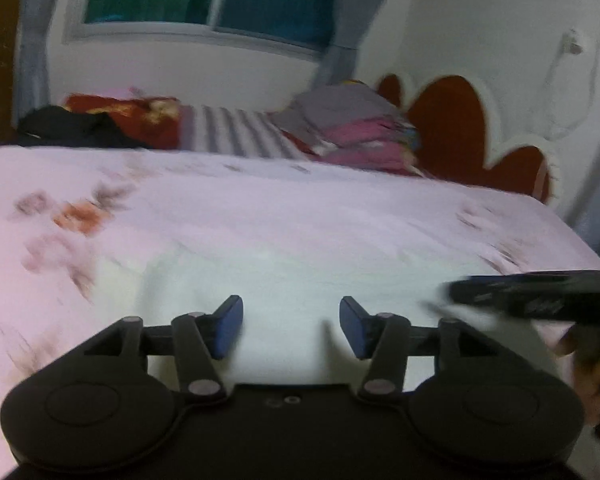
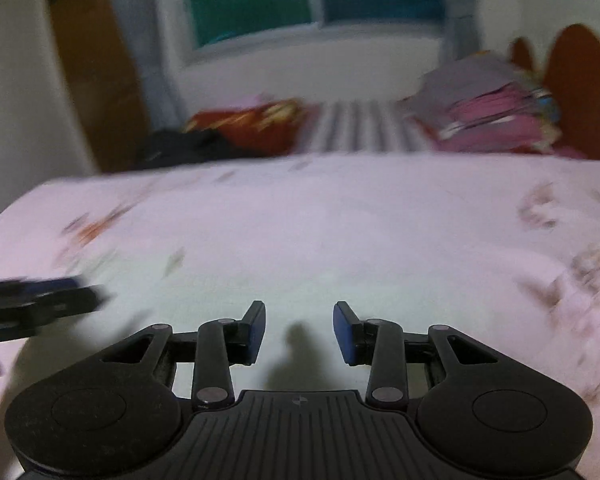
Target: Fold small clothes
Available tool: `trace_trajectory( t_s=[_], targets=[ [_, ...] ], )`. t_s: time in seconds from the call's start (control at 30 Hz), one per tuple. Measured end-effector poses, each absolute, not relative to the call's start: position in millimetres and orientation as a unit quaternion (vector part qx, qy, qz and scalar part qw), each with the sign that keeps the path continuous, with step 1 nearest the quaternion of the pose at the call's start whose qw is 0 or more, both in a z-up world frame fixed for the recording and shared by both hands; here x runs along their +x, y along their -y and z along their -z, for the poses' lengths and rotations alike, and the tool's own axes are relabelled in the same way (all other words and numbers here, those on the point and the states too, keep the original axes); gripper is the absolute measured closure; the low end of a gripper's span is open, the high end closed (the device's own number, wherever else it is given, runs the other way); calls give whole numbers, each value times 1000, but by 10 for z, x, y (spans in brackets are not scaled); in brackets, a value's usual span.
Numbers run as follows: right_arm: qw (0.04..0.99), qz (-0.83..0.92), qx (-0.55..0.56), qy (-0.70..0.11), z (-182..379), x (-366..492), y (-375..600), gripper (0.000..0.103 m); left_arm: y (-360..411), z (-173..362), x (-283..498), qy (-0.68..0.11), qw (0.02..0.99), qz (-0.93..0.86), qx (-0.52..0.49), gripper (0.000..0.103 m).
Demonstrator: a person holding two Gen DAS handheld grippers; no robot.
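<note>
Both the left gripper [image 1: 291, 326] and right gripper [image 2: 299, 332] gape above the white garment [image 1: 284, 280].

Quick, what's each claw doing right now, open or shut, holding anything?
Left claw: open, holding nothing, over the white cloth on the bed.
Right claw: open, holding nothing, over the same cloth.
</note>
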State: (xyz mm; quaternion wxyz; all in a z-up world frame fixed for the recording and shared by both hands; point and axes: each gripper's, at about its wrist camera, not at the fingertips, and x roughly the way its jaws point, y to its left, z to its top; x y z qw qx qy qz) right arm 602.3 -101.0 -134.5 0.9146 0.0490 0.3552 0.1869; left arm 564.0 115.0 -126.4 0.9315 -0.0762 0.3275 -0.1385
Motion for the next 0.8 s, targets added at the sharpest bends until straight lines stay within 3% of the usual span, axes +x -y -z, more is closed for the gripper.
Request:
trace_trajectory(
  t_s=[0.17,0.4,0.5,0.67,0.8],
  targets=[
    [903,-228,-7,-364,1564,5699,677,66,-923,1500,5489,-349,925,149,-35,52],
    [920,-95,33,-378,1565,5777,1377,66,-1557,1444,5360,-346,932,72,-79,54],
    [927,-127,23,-351,1359,5552,1238,65,-1325,1289,5197,-323,940,91,-58,49],
    [909,-172,-33,-377,1474,5269,742,66,-904,1433,5093,-359,924,130,-29,49],
    [910,-110,-36,-399,1520,5199,900,66,-1038,1415,4940,-367,923,108,-33,52]
  ],
)
